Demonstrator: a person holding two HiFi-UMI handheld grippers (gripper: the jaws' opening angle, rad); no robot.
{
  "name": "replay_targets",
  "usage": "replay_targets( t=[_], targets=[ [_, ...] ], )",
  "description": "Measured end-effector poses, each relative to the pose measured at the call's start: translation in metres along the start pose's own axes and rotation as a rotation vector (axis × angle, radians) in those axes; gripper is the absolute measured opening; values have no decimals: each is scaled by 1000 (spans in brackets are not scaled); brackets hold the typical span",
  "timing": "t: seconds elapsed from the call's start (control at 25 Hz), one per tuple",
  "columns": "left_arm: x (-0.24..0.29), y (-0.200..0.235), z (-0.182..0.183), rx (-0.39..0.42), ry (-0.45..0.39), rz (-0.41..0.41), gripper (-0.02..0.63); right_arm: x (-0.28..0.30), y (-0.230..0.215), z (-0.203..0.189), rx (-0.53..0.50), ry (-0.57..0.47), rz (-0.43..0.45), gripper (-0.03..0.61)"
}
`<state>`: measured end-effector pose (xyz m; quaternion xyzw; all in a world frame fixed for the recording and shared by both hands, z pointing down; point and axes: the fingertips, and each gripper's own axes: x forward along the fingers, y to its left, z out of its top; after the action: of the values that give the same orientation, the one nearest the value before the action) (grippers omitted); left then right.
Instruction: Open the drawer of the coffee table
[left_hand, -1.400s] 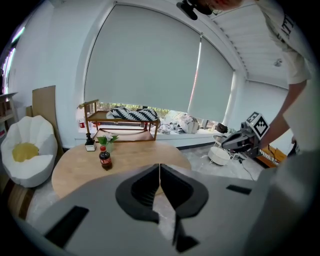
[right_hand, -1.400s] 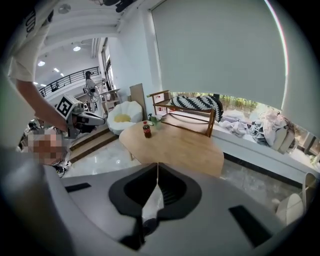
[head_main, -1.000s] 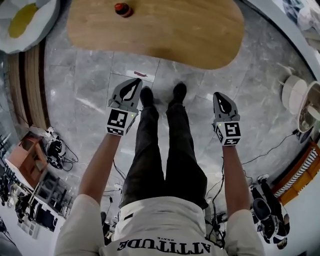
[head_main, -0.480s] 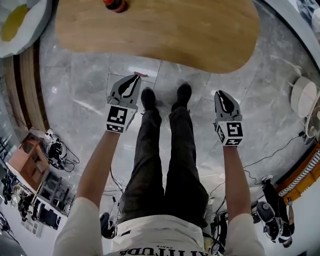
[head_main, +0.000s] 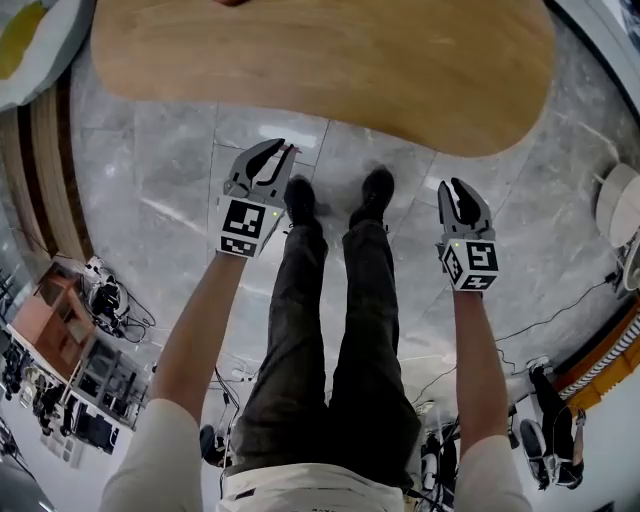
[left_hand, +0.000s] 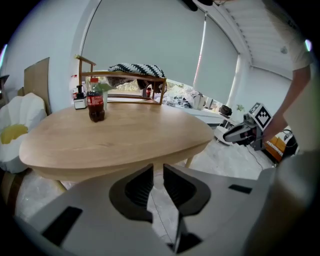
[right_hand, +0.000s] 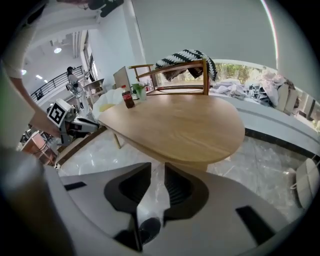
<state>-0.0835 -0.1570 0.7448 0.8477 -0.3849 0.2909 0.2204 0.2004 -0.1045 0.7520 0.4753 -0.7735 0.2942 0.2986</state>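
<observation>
Lowered since the earlier frames: left gripper (head_main: 278, 152), at 11 o'clock, jaws just cracked slightly apart, nothing between them; coffee table (head_main: 330, 60), at 12 o'clock, looming larger, its drawer unseen in any view; right gripper (head_main: 455, 188), at 2 o'clock, jaws just opened wider, likewise empty. Judged: approach under way, drawer not yet reached.

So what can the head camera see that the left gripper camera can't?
Only the head view shows the person's black shoes and the clutter of boxes and cables behind them. Only the left gripper view shows the wooden chair with the striped black-and-white blanket and the table's slanted wooden leg. Both show the rounded light-wood coffee table, the grey marble floor, and the grey left gripper and right gripper, whose jaws have just been opening, nothing between them. Neither shows a drawer.
</observation>
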Motion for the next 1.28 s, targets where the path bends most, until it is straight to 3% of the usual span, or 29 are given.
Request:
replay_targets(
  t=[0.12, 0.52, 0.8, 1.04, 1.28],
  targets=[
    [11, 8, -16, -23, -1, 8, 92, 15, -7, -10, 15, -6, -15, 112],
    [56, 40, -45, -42, -27, 55, 140, 57, -38, -32, 12, -36, -102, 225],
    [75, 54, -44, 15, -61, 84, 226, 72, -48, -47, -20, -34, -106, 284],
    [86, 83, -50, 23, -55, 170, 333, 84, -61, -41, -53, -68, -128, 328],
    [94, 89, -41, 0, -103, 175, 361, 86, -66, -45, -76, -64, -159, 351]
  ],
)
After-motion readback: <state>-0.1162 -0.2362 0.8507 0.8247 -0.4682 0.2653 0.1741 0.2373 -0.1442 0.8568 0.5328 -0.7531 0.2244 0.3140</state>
